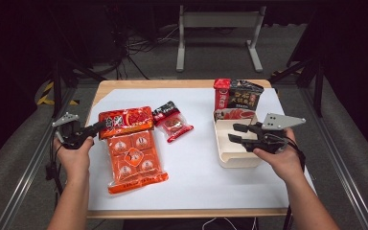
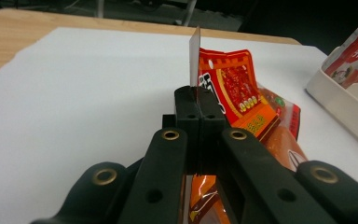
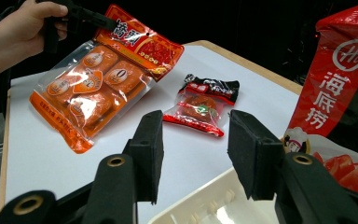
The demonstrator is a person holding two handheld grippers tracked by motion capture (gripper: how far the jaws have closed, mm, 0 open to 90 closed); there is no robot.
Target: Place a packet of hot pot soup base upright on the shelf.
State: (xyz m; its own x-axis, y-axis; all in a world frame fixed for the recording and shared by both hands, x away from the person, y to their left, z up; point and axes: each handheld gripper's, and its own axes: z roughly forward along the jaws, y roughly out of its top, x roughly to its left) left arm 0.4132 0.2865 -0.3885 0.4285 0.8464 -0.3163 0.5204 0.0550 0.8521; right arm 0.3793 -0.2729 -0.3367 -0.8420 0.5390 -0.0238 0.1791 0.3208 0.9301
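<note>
- Left gripper point(image 1: 97, 128) at the table's left edge; we see its jaws clamped tight on the top corner of the big orange packet point(image 1: 130, 149), that end tilted up off the white sheet point(image 1: 196, 167), the lower end apparently on it.
- Small red packet point(image 1: 173, 120) lies just right of the orange one, untouched.
- Right gripper point(image 1: 237, 132) hovers over the white tray point(image 1: 235, 160), jaws roughly half open with nothing between them.
- Red and black pouches point(image 1: 237, 95) stand at the tray's far end.
- We judge the work early: orange packet gripped and starting to rise, not yet at the tray; small packet left.
- Hidden: orange packet's gripped edge in the left gripper view; tray floor partly behind the right gripper.
</note>
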